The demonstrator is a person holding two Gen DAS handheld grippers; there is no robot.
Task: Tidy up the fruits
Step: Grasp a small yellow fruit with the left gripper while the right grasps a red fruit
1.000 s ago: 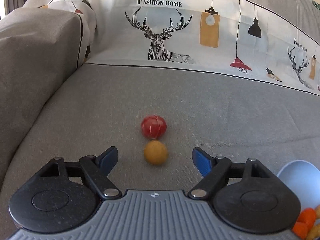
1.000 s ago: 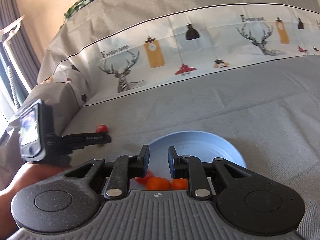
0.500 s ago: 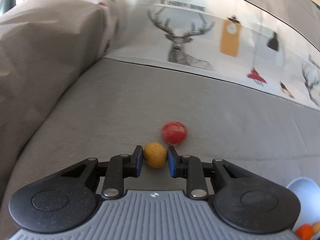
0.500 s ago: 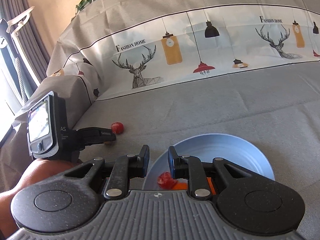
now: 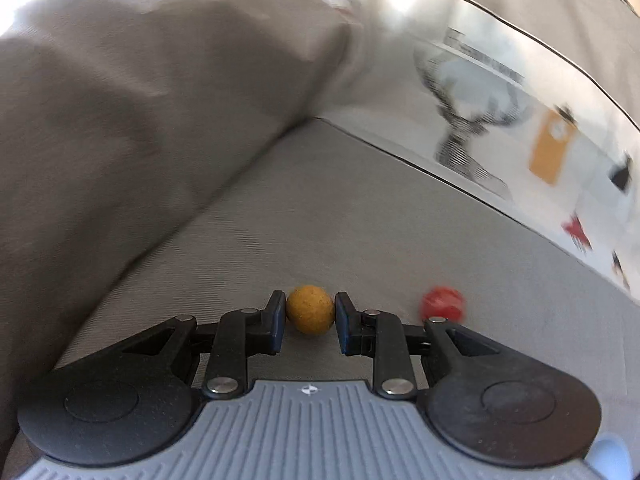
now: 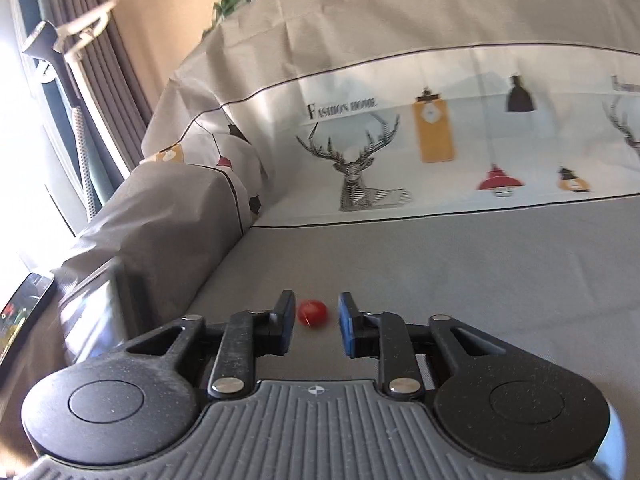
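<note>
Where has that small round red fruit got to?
The small round red fruit lies on the grey sofa cover, seen between the right gripper's parted fingers; in the left wrist view it sits right of the held round yellow-brown fruit.

the bed (image 6: 460, 264) was covered with a grey sheet, bordered at the back by a white band printed with deer heads and lamps. a small red fruit (image 6: 312, 313) lay directly on the grey sheet. a grey-covered pillow (image 6: 160, 220) rested at the left edge of the bed.
</note>
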